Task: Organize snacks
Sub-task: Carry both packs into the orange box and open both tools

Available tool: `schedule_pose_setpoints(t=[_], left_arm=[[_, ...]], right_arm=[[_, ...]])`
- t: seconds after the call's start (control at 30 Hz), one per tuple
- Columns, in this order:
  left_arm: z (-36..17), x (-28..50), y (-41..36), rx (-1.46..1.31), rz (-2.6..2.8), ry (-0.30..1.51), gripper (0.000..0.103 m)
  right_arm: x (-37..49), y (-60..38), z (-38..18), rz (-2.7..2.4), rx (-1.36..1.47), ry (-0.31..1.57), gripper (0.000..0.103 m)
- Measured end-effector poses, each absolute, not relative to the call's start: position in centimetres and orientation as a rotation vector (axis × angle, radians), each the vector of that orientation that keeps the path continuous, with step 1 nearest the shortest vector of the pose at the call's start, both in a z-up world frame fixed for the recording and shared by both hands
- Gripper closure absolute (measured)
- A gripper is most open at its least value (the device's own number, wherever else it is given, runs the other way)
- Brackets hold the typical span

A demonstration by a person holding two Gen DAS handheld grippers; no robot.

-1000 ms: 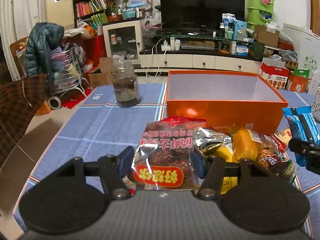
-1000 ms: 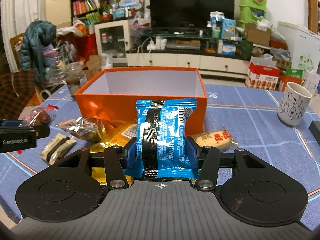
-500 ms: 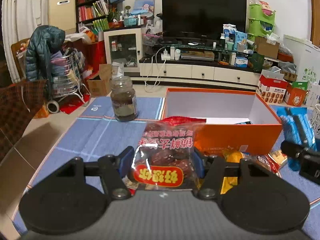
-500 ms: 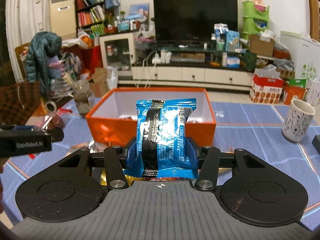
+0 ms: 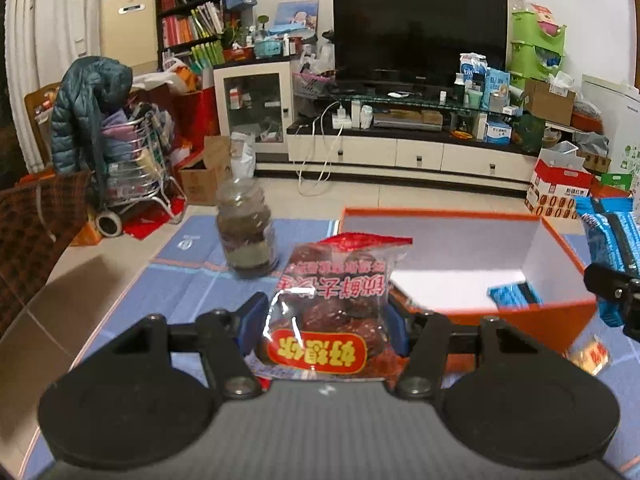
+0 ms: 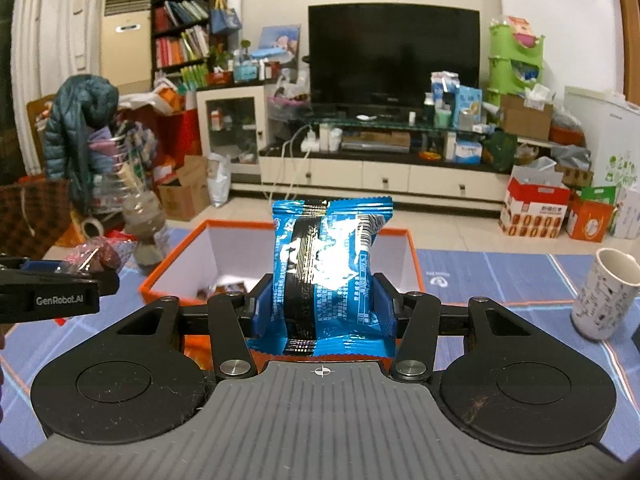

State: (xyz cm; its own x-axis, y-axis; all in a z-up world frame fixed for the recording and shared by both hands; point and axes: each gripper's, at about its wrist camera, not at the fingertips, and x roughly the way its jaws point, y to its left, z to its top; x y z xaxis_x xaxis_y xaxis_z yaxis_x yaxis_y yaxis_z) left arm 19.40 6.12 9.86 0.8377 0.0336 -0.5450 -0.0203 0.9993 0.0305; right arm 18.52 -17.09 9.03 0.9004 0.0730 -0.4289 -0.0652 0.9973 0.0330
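My left gripper (image 5: 326,320) is shut on a clear red-labelled snack bag (image 5: 332,304) and holds it up, just left of the orange box (image 5: 560,312). My right gripper (image 6: 322,308) is shut on a blue snack packet (image 6: 324,268) and holds it above the near wall of the same box (image 6: 414,256). A blue packet (image 5: 514,294) lies inside the box. The right gripper with its blue packet shows at the right edge of the left wrist view (image 5: 612,240). The left gripper shows at the left of the right wrist view (image 6: 52,292).
A glass jar (image 5: 246,236) stands on the blue tablecloth left of the box. A white patterned mug (image 6: 602,294) stands at the right. A small snack (image 5: 592,356) lies on the cloth in front of the box. Behind the table is a cluttered living room.
Both grippers have risen with their snacks and moved toward the box. The box interior now shows from above, and the snack pile in front of it has dropped out of view.
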Motion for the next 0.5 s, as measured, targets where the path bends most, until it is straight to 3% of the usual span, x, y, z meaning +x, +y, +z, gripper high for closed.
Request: schedule_pose_setpoints(t=[0.27, 0.5], left_arm=[[7.8, 26.8, 3.5, -0.020, -0.038, 0.652, 0.044], [6.0, 28.6, 2.9, 0.008, -0.013, 0.664, 0.044]], right_arm=[[25.8, -18.7, 8.0, 0.084, 0.121, 0.493, 0.065], [27.8, -18.8, 6.0, 0.091, 0.137, 0.526, 0.065]])
